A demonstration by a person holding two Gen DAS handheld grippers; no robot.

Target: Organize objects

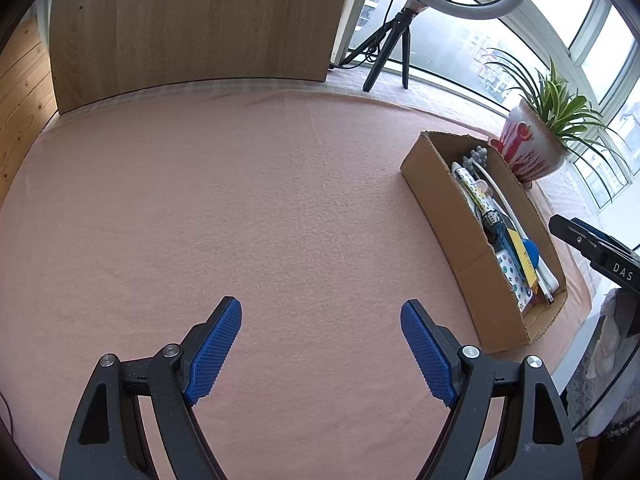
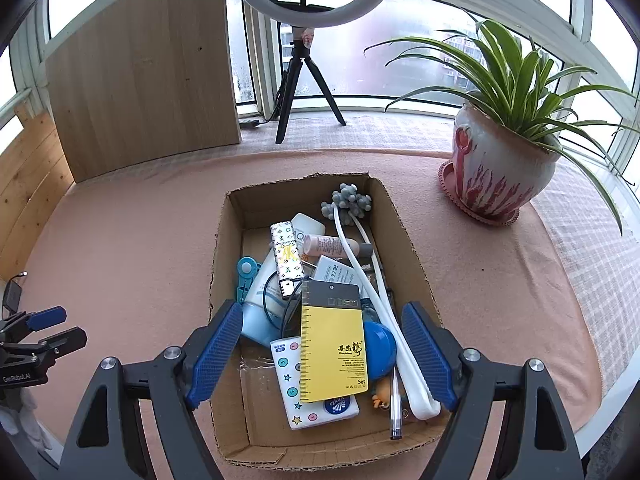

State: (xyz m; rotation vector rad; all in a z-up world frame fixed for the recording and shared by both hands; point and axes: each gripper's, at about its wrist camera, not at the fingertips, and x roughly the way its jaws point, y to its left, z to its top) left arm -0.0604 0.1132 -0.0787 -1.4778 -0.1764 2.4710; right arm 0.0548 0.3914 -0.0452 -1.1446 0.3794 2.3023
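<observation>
A cardboard box point(image 2: 228, 240) on the pink cloth holds several small items. Among them are a yellow-and-grey card pack point(image 2: 334, 340), a patterned tissue pack point(image 2: 296, 384), a blue round thing point(image 2: 382, 344), a white curved hanger point(image 2: 404, 344), a pale blue tube point(image 2: 260, 304), a patterned lighter point(image 2: 285, 258) and a pen point(image 2: 395, 412). My right gripper point(image 2: 322, 344) hangs open right above the box, the card pack lying loose below its blue pads. My left gripper point(image 1: 321, 344) stands open over bare cloth, left of the box point(image 1: 448, 216).
A potted spider plant point(image 2: 500, 172) stands right of the box on the cloth. A ring light on a tripod point(image 2: 304, 60) and a wooden board point(image 2: 140, 80) are at the back by the windows. The left gripper's tool point(image 2: 36, 332) shows at the left edge.
</observation>
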